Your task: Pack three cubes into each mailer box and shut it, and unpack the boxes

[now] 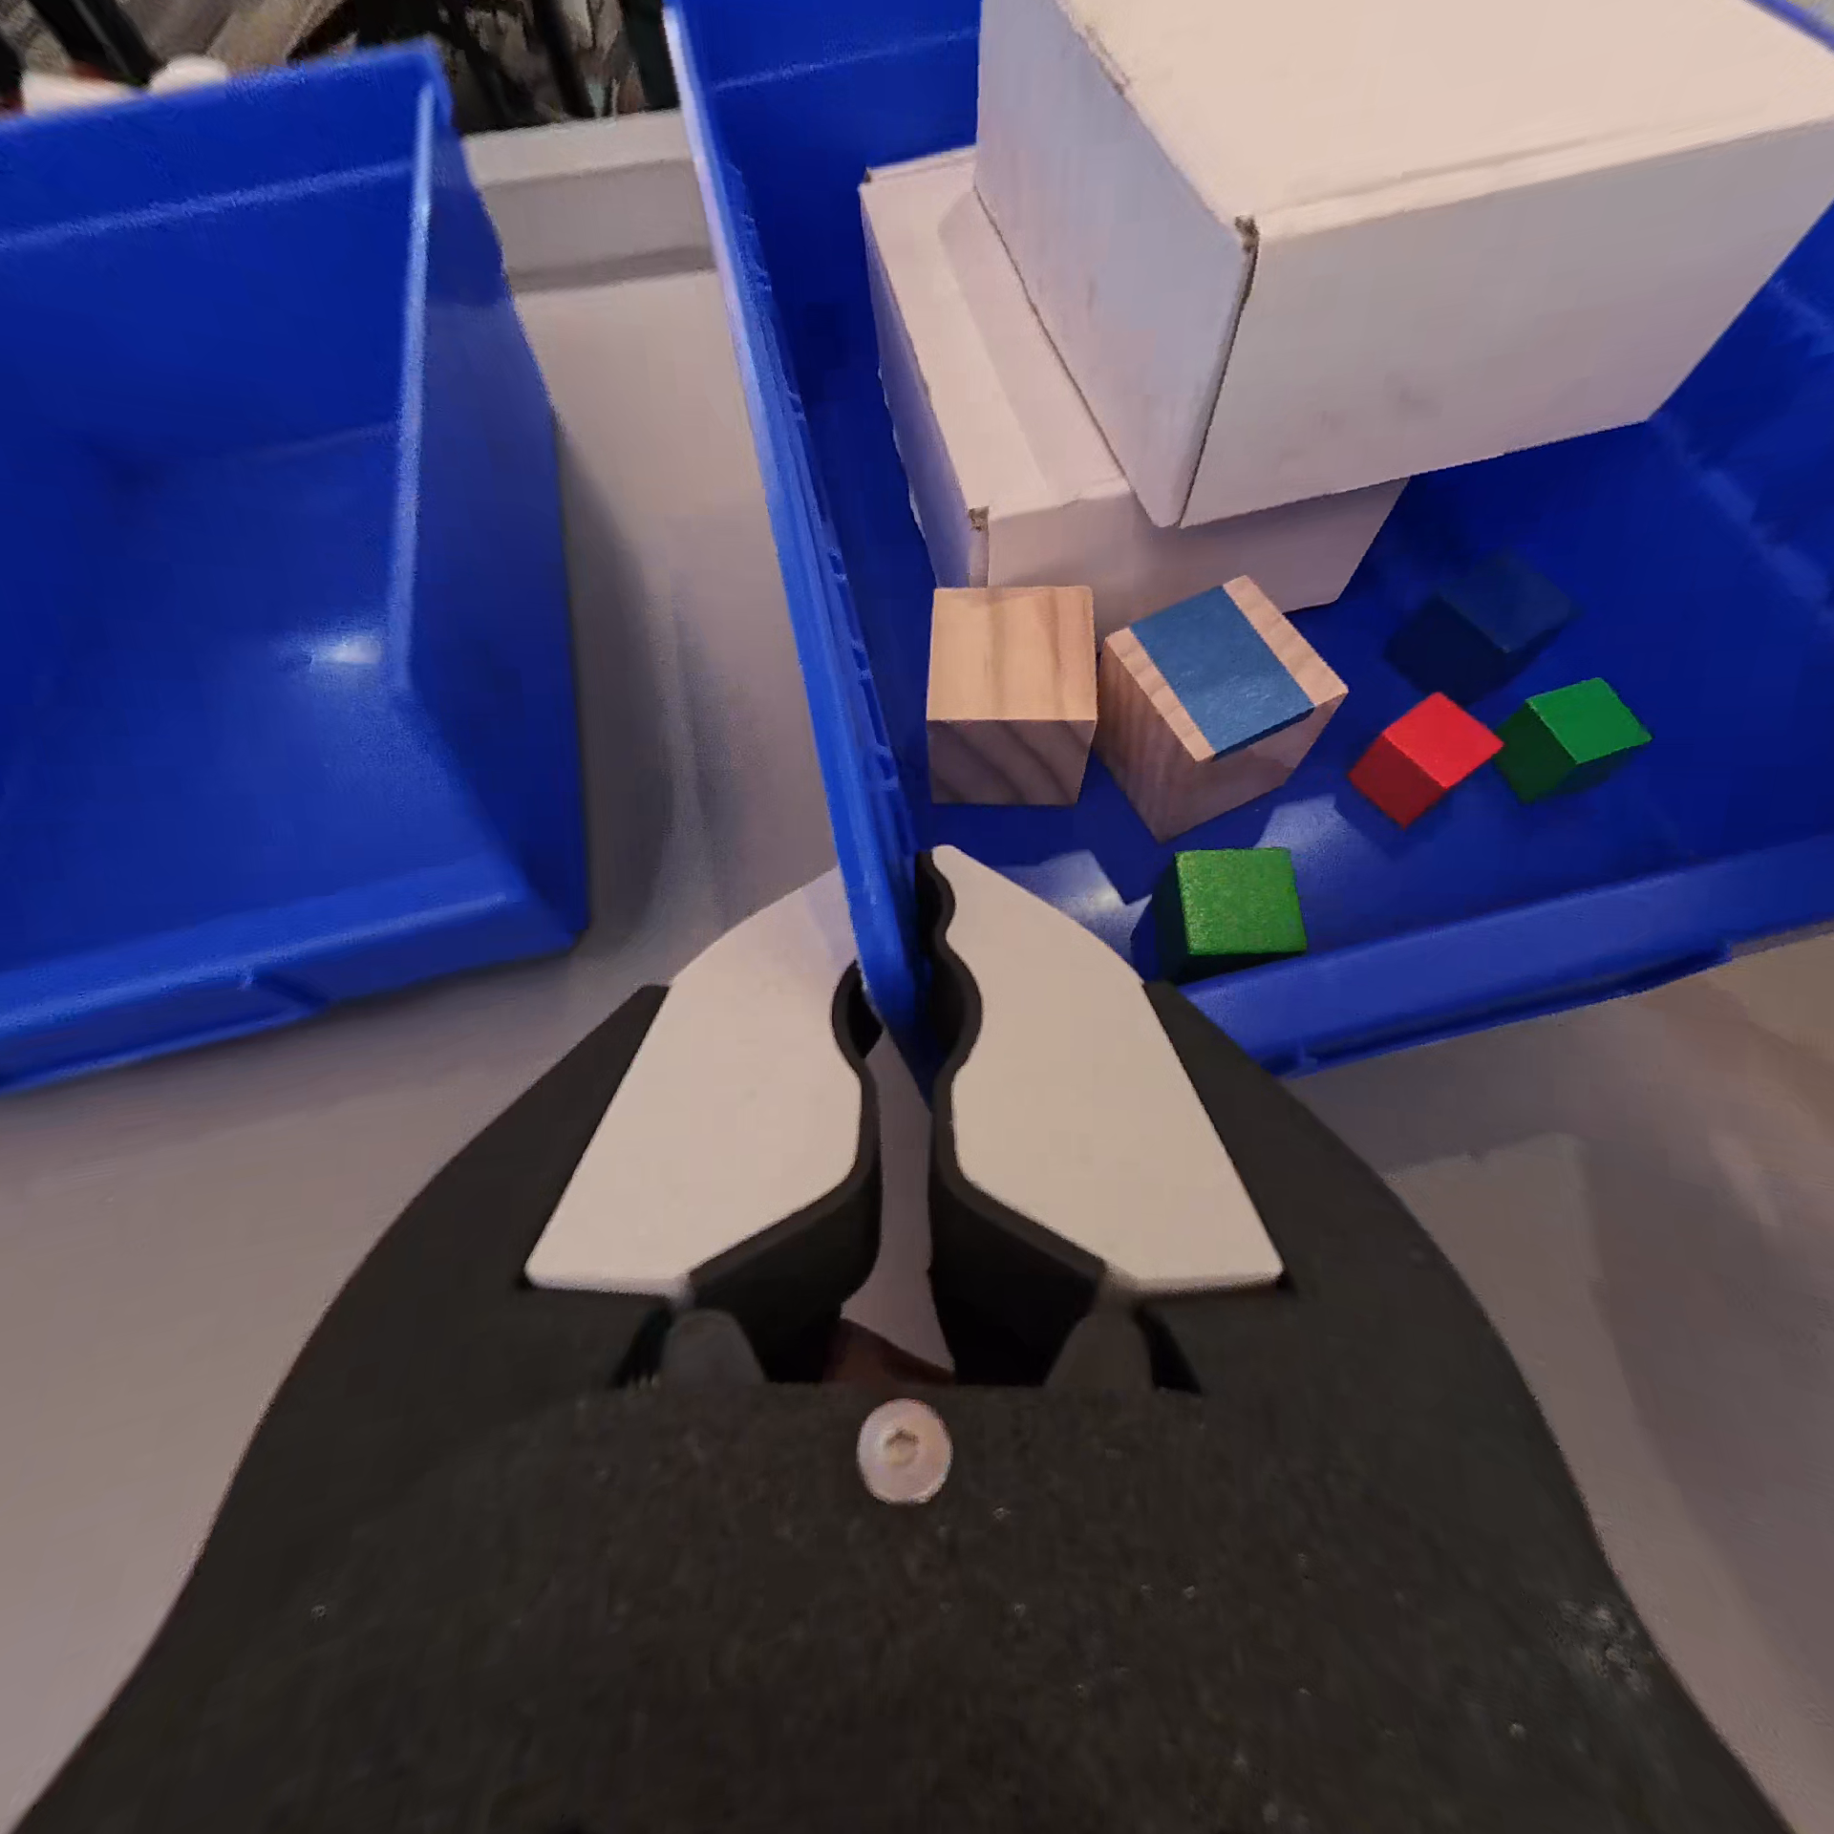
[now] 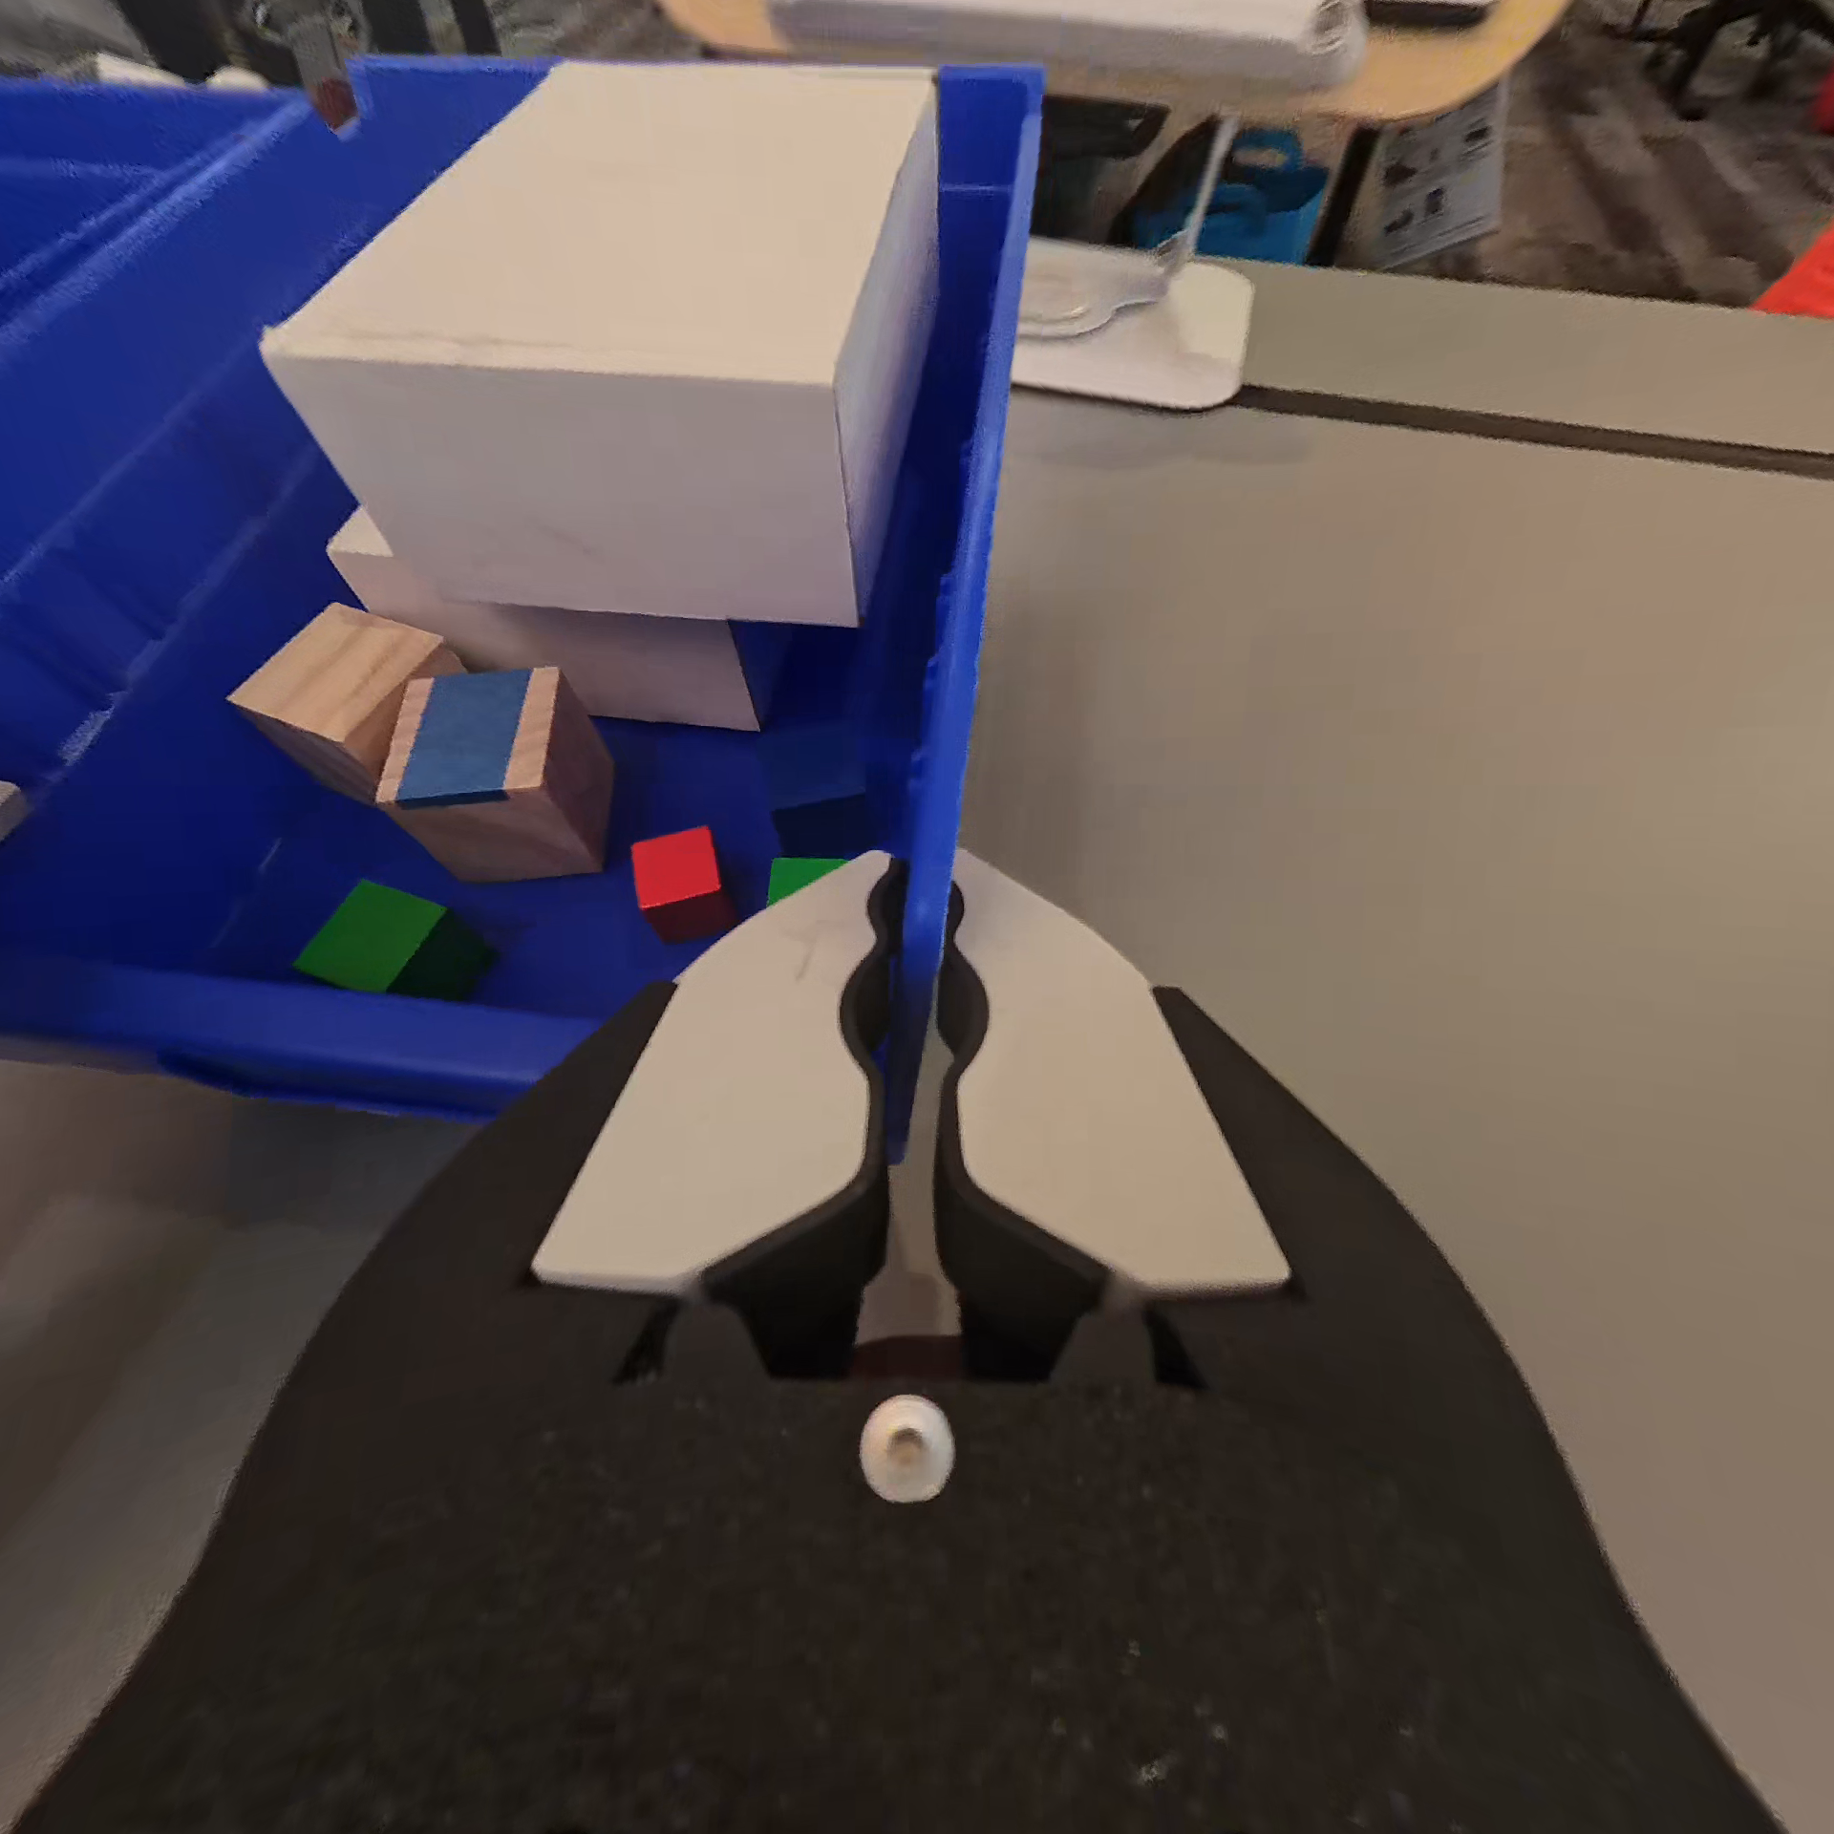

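A blue bin (image 1: 794, 417) holds two shut white mailer boxes, one (image 1: 1389, 228) stacked askew on the other (image 1: 1002, 447), plus loose cubes: a plain wooden one (image 1: 1010, 695), a wooden one with a blue stripe (image 1: 1216, 695), two green (image 1: 1231, 908), a red (image 1: 1424, 754) and a dark blue (image 1: 1484, 620). My left gripper (image 1: 898, 893) is shut on the bin's left wall. My right gripper (image 2: 918, 893) is shut on the bin's right wall (image 2: 973, 496). The same boxes (image 2: 615, 347) and cubes (image 2: 680, 878) show in the right wrist view.
A second blue bin (image 1: 268, 556), with nothing in it, stands to the left on the grey table (image 1: 635, 754). To the right the table (image 2: 1389, 794) has a seam and a white flat object (image 2: 1131, 327) at its far edge. Furniture stands beyond. The gap from one gripper's tips to the other's is roughly 20 cm.
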Available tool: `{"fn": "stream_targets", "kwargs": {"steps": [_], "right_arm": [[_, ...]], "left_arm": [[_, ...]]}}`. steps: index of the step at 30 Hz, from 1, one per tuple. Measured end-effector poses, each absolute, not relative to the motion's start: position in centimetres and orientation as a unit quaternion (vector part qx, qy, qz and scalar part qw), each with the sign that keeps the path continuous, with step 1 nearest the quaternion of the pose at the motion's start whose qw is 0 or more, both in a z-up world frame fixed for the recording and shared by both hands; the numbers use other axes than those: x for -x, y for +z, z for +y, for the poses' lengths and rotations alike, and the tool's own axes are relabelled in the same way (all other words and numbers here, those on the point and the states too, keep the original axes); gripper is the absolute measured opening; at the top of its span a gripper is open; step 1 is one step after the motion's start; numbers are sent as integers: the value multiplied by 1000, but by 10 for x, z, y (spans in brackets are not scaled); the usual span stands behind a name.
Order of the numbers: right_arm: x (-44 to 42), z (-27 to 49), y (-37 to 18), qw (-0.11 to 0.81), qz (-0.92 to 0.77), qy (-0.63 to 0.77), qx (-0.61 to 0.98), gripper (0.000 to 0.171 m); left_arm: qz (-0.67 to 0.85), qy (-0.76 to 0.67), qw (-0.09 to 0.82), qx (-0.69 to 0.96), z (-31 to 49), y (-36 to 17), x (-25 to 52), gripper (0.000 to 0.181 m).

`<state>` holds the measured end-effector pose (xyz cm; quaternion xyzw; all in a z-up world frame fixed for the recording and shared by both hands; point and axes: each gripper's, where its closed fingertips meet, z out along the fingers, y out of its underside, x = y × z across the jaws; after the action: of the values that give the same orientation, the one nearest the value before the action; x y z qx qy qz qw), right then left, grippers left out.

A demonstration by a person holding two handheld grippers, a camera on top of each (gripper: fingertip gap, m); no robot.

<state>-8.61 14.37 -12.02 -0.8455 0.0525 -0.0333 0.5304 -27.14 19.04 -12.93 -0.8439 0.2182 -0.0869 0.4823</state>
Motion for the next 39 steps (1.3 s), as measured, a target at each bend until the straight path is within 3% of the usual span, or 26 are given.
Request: {"fn": "stream_targets", "kwargs": {"steps": [6,10,14,15,18,22,26,27,28,29,32,35,39], "right_arm": [[101,156,-138,521,47,2,852,4],[107,148,-136,531,-24,31,847,22],[88,118,-127,554,-58,23,830,37],[81,113,-124,559,-25,36,828,33],[78,105,-106,587,46,114,800,33],[95,103,-89,622,9,92,778,31],[153,96,-93,622,-73,87,775,26],[172,92,-97,615,-95,93,777,26],[192,87,-102,608,-116,103,779,25],[212,80,-107,600,-129,121,780,25],[280,53,-124,557,-161,214,786,27],[318,43,-130,539,-185,223,791,32],[331,58,-139,527,-175,171,814,56]], "left_arm": [[224,-88,473,848,192,-141,286,7],[245,-183,497,812,170,-114,287,41],[123,-153,589,784,191,-51,383,39],[97,-137,593,788,204,-47,414,42],[49,-66,573,815,242,-73,505,60],[52,-97,563,819,270,-105,540,69],[61,-156,545,822,298,-120,529,50],[74,-135,540,827,305,-125,530,37],[94,-113,539,829,309,-128,530,12],[107,-98,544,827,311,-129,530,3],[102,-93,515,846,300,-131,529,2],[86,-94,499,857,266,-131,535,2],[49,-97,471,876,214,-132,545,2]]}}
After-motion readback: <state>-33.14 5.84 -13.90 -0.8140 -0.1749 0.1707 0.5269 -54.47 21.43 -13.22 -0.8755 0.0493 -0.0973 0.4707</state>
